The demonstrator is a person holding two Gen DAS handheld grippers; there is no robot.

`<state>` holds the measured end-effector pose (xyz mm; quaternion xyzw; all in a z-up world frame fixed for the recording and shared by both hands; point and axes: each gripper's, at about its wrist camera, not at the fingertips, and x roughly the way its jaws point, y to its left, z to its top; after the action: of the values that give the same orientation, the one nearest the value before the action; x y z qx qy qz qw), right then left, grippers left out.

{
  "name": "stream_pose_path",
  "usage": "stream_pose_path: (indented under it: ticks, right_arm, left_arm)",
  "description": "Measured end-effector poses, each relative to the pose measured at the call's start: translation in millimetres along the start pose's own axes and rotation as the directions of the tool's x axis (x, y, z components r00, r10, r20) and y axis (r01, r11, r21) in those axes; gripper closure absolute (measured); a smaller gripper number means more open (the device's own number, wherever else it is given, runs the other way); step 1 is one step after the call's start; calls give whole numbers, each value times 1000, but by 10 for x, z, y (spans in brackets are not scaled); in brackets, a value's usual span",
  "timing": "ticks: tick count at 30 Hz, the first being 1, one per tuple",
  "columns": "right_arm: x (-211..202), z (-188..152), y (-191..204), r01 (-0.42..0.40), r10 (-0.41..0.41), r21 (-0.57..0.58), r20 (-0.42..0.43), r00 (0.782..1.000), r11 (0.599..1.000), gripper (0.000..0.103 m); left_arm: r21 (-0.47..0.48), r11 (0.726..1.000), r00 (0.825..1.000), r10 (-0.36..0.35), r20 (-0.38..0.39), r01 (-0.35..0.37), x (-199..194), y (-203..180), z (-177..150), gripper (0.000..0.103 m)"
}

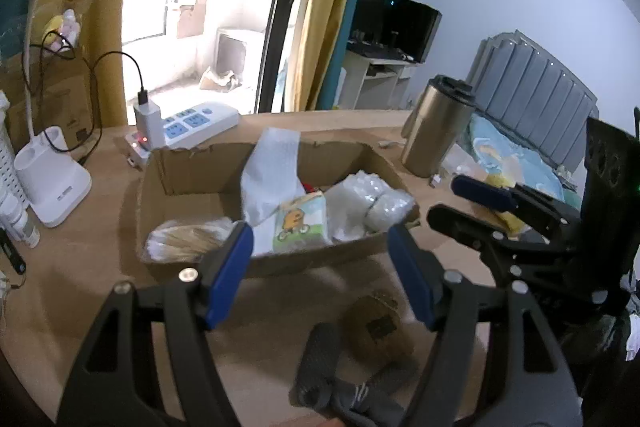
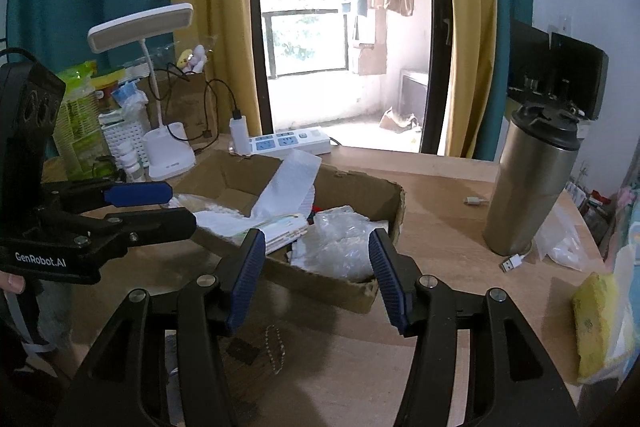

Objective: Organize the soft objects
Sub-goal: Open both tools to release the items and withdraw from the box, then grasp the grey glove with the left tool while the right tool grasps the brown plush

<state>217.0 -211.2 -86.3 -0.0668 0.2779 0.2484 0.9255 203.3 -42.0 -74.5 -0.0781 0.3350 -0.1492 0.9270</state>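
A shallow cardboard box (image 1: 264, 265) (image 2: 344, 295) sits on the wooden desk. It holds a white cloth (image 1: 272, 171) (image 2: 292, 183), a tissue pack with a cartoon print (image 1: 300, 223), clear plastic-wrapped bundles (image 1: 376, 199) (image 2: 340, 247) and a wrapped beige bundle (image 1: 188, 239). A grey sock (image 1: 324, 367) and a small brown pouch (image 1: 378, 327) lie on the desk in front of the box. My left gripper (image 1: 320, 271) is open and empty above them. My right gripper (image 2: 316, 275) is open and empty at the box's near right corner. A yellow sponge (image 2: 596, 323) lies at the right.
A steel tumbler (image 1: 436, 127) (image 2: 528, 183) stands right of the box. A white power strip (image 1: 192, 123) (image 2: 288, 141) and a desk lamp base (image 1: 52, 183) (image 2: 168, 151) stand behind it. A USB plug (image 2: 514, 263) lies by the tumbler. A bead chain (image 2: 276, 347) lies under my right gripper.
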Motion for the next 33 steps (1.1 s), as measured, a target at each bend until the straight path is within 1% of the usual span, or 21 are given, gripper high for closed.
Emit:
stream_pose_path:
  ticks: [7,18,28,33]
  right_arm:
    - [-124,-56,89,5,-5,-3,1,1000,1000,46]
    - [-205,-127,268,-7,6,-16,-8,1000,1000,46]
    - [-158,-232,394,-13,12,-22,-44,999,1000,46]
    - [-64,-331,436,-10,8,-22,-87,996,1000,46]
  left_arm:
    - [-10,1000,1000,3,17,-3,-187,27,-84,31]
    - [-30,1000,1000,6,14,-5,-320,77,-255,31]
    - [-31,999,1000,22,13,-22,-397,129,-430,30]
    - [-48,999,1000,24,-5,-24,-369,215,-546,29]
